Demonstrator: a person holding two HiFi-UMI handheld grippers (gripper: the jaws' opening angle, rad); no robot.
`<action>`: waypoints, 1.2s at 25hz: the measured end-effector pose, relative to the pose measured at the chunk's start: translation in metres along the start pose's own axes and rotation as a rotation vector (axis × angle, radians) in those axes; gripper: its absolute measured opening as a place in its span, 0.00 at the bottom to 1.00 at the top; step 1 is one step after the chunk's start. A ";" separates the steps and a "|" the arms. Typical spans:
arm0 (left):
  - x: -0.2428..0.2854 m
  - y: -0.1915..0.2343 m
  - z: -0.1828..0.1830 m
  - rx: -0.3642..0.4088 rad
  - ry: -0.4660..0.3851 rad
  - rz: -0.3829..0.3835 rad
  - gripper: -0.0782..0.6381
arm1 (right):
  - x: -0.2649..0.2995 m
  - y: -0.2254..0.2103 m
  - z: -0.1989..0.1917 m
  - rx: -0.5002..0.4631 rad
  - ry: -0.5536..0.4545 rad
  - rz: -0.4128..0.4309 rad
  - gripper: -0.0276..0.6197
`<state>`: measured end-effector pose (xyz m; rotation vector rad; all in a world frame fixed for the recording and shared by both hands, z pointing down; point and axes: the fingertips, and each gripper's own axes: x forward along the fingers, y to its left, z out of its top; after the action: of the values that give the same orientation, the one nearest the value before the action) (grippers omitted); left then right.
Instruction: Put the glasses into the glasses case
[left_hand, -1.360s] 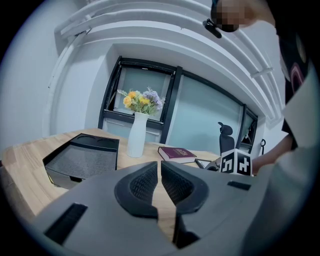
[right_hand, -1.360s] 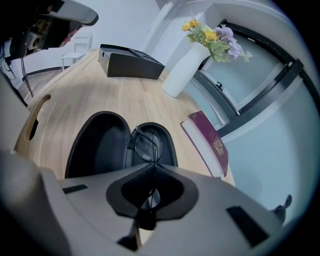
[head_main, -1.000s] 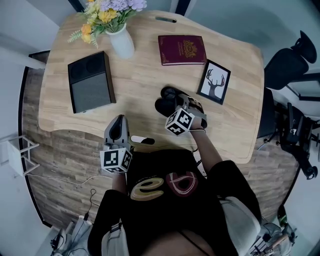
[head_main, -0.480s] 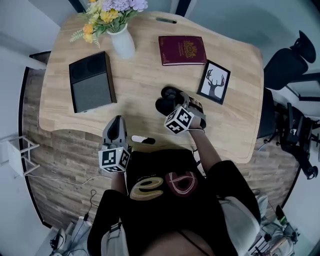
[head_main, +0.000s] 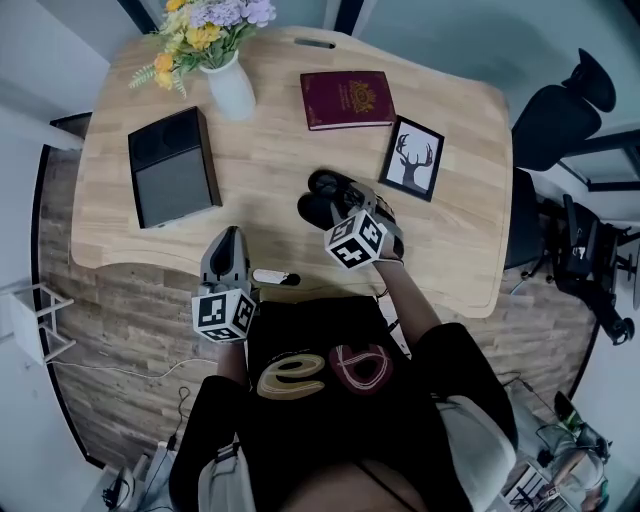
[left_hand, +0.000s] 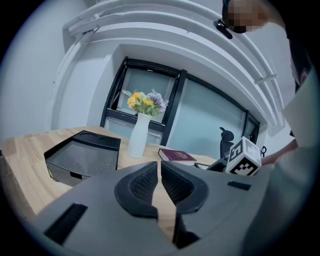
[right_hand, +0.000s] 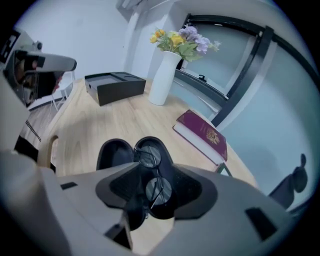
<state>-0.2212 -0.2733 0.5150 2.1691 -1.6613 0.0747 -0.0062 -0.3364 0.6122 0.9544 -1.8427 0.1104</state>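
Jaws of the left claw (left_hand: 159, 175) sit almost together, empty, at the near edge of the desk (head_main: 270, 150). The right claw (right_hand: 157, 190), much nearer, has just been opening above the glasses (right_hand: 150, 156), which lie lengthwise between its jaws inside the open glasses case (right_hand: 116, 152).

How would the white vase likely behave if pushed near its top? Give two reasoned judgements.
It probably tips: the vase is tall, narrow, with flowers spreading above. Its smooth white surface likely slips in a grip.

Grey left claw (head_main: 228, 240) aims at 12 o'clock, jaws together. Grey right claw (right_hand: 156, 187) has just been opening its jaws, clear of the round wire-rimmed glasses (right_hand: 150, 159) between them.
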 end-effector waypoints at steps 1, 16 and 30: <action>0.001 -0.004 0.001 0.004 -0.003 -0.010 0.16 | -0.005 0.000 0.002 0.037 -0.016 0.013 0.35; 0.009 -0.055 0.021 0.031 -0.019 -0.145 0.16 | -0.092 -0.008 0.021 0.299 -0.217 0.047 0.42; 0.021 -0.104 0.038 0.042 -0.045 -0.258 0.16 | -0.157 -0.024 0.003 0.584 -0.431 0.036 0.42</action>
<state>-0.1254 -0.2841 0.4567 2.4130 -1.4005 -0.0134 0.0339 -0.2665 0.4757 1.4297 -2.2800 0.5212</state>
